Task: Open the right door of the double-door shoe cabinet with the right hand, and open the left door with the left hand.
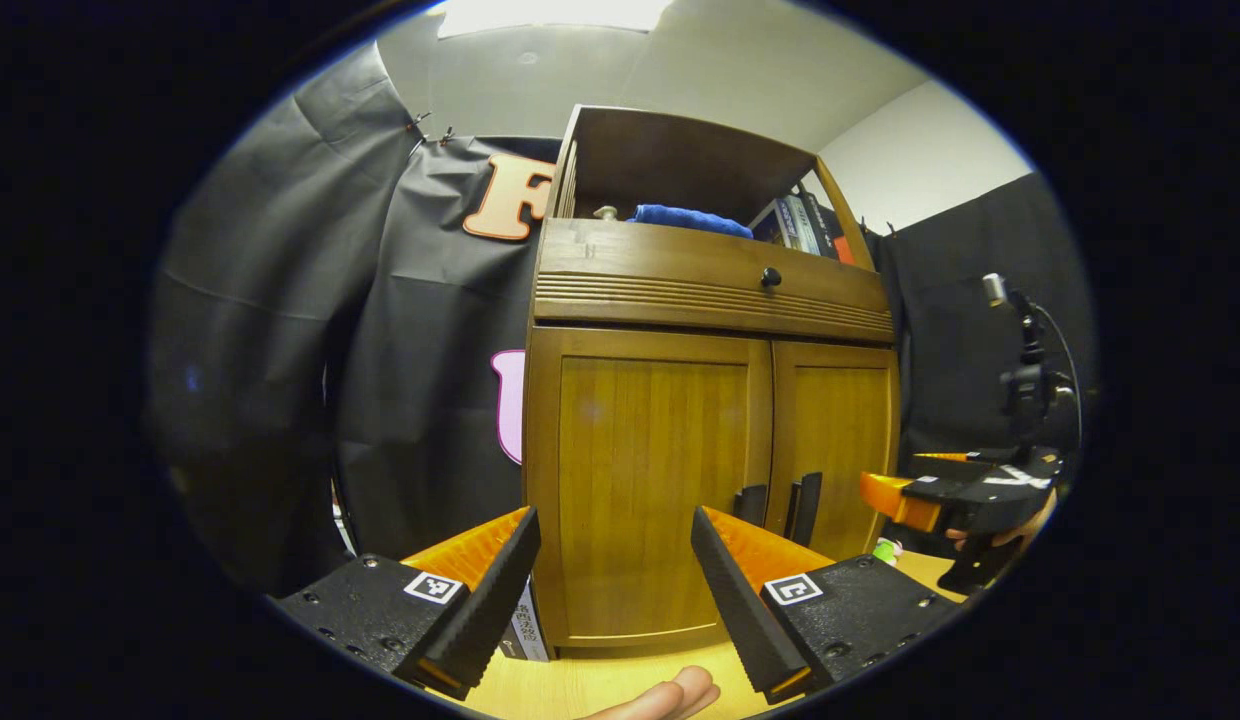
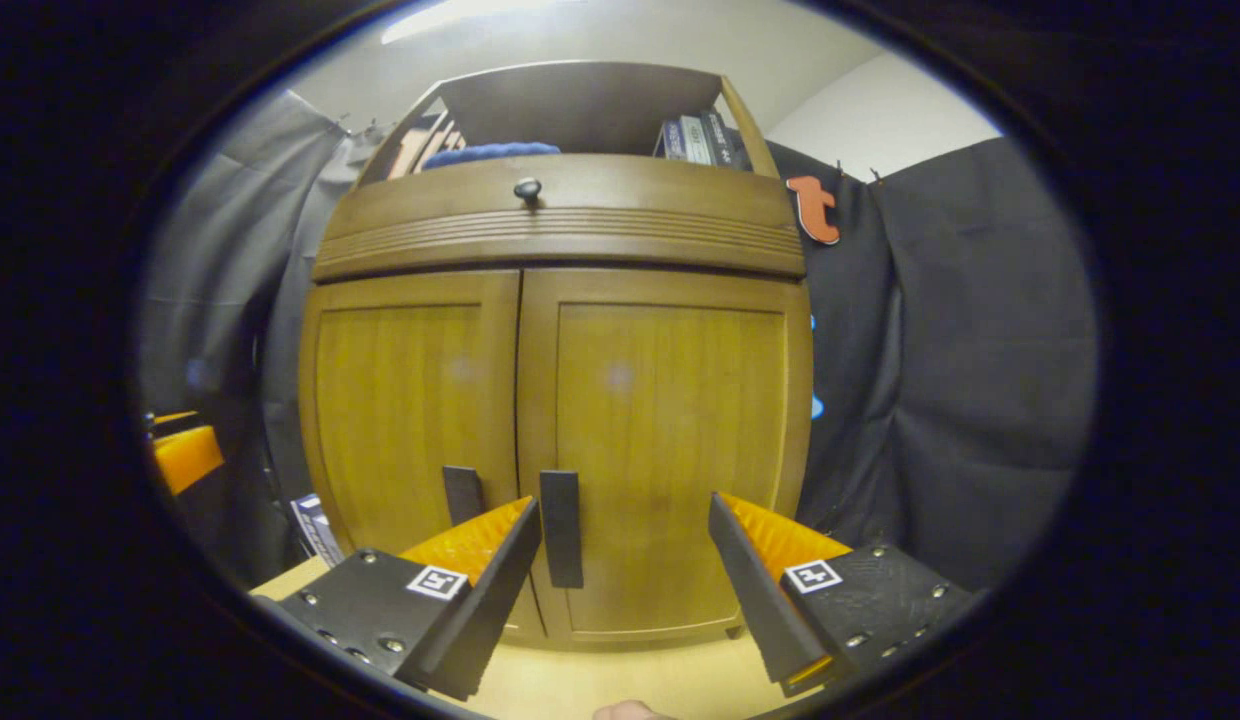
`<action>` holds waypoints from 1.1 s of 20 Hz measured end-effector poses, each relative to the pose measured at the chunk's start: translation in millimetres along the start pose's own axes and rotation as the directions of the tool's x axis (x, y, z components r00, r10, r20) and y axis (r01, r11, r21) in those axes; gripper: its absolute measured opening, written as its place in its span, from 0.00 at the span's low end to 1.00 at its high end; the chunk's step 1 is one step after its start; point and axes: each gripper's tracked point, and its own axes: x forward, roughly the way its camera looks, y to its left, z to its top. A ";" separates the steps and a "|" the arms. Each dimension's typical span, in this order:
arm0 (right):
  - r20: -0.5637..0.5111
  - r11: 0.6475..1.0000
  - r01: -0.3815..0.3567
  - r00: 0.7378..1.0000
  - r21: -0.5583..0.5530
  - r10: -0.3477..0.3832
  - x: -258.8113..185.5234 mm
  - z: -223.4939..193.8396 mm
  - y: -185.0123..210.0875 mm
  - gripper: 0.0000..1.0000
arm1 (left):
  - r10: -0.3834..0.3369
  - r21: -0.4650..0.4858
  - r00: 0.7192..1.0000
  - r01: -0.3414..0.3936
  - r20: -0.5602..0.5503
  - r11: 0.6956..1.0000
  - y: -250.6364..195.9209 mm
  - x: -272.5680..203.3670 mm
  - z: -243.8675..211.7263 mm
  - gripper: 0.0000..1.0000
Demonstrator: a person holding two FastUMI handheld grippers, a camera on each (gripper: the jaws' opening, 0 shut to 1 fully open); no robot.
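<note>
Fingertips of my own hand peek in at the bottom edge of the left gripper view, resting low over the pale wooden table. Just above them my left hand-held gripper stands spread wide, its black-and-orange fingers well apart with nothing between them, aimed at the left door of the shoe cabinet. Both doors are shut. The two dark vertical handles sit side by side at the middle seam: the left door's handle shows just past my right-hand finger, and the right door's handle is beside it. Farther off to the right, my right hand-held gripper hangs level with the handles, near the right door but not touching it.

From the right gripper view, that right hand-held gripper is also wide open and holds nothing. The right door's handle stands just beside its left finger, inside the gap; I cannot tell whether the finger touches it. Above the doors runs a drawer with a small dark knob, and the open shelf on top carries a blue cloth and some books.
</note>
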 end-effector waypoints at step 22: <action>-0.158 0.987 -0.158 0.974 0.023 0.160 81.6 -51.0 50.2 0.21 | -0.019 -0.012 0.999 0.019 -0.035 1.000 -2.4 7.2 -8.4 0.89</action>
